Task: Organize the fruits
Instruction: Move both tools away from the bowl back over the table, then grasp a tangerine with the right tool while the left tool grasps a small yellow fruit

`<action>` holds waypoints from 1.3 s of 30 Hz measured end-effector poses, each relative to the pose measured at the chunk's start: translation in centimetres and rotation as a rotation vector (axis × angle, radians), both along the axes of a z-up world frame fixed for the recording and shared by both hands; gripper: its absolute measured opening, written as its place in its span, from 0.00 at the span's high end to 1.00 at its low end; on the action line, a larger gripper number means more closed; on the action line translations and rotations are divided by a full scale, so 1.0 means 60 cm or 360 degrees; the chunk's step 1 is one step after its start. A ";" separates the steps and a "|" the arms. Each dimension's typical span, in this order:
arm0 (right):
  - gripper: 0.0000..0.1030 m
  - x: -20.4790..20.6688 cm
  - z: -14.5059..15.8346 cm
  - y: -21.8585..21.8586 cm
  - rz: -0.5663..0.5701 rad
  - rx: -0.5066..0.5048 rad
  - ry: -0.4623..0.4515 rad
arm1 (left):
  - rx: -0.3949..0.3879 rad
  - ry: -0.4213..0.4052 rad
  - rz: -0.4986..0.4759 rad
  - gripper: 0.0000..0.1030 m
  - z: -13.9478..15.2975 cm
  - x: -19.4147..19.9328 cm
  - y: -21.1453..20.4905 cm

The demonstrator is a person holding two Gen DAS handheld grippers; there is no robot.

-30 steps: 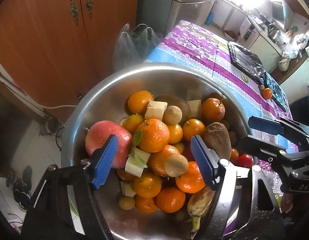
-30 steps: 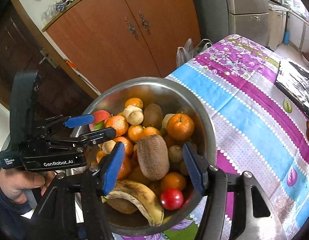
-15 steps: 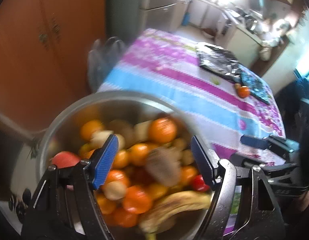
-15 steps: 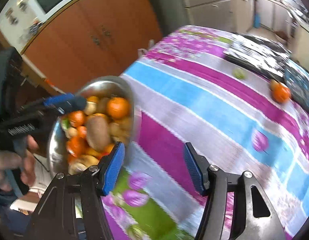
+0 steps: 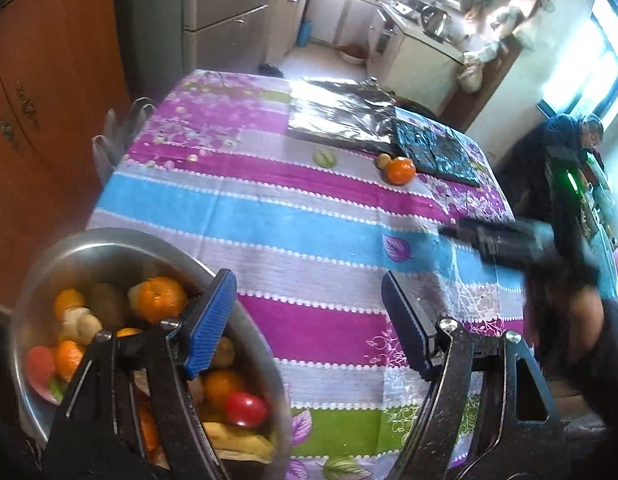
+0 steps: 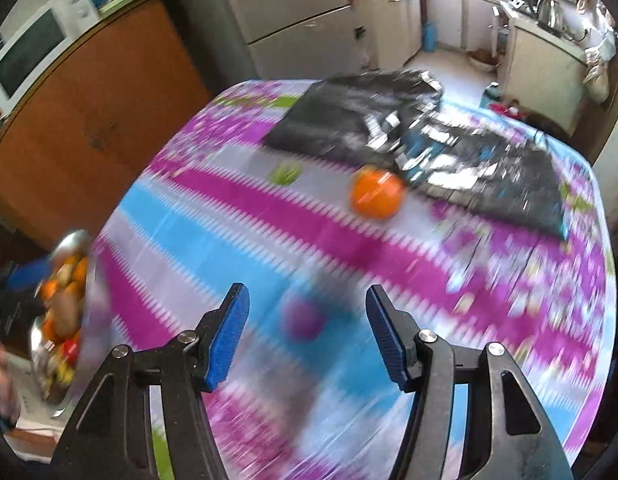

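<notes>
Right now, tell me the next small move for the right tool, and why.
Probably carry the right tool forward toward the loose orange by the dark foil-covered trays. Both tools are open and hold nothing, the right one points at that orange across the striped tablecloth, and the steel bowl of fruit sits back at the table's near corner, by the left tool.

The room was a kitchen, with an orange-brown wooden cupboard (image 5: 49,92) along the left wall, a white microwave (image 6: 29,56) on top of it, and a tall grey refrigerator (image 5: 221,16) standing beside it. Beyond the table, with its tablecloth (image 5: 269,216) striped in magenta, blue and grey, pale base cabinets (image 6: 393,24) ran along the far wall under a worktop where a kettle (image 5: 435,20) stood. Strong daylight came through a window (image 5: 589,64) at the right and washed out the far wall.
</notes>
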State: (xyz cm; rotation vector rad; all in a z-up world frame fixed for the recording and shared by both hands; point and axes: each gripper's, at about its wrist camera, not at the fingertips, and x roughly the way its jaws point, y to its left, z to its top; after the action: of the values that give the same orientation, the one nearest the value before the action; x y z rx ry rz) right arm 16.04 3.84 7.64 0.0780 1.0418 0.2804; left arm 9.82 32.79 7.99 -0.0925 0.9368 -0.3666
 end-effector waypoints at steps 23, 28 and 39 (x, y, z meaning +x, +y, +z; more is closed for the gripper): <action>0.49 0.151 -0.093 -0.039 -0.0088 -0.0036 0.0054 | 0.0016 -0.0007 -0.0052 0.27 -0.002 0.058 -0.051; 0.49 0.062 -0.052 -0.078 -0.0146 0.0089 0.0002 | 0.0038 -0.0035 -0.0169 0.26 0.005 0.117 -0.100; 0.49 -0.114 -0.025 -0.153 -0.0328 0.0268 0.0042 | 0.0073 0.0014 -0.0482 0.29 -0.097 0.288 -0.293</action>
State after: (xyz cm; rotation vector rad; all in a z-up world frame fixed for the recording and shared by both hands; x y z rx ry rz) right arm 9.17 -5.32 6.15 0.3397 1.0262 0.1796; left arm 27.09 15.22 2.19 0.0912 0.9689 -0.6246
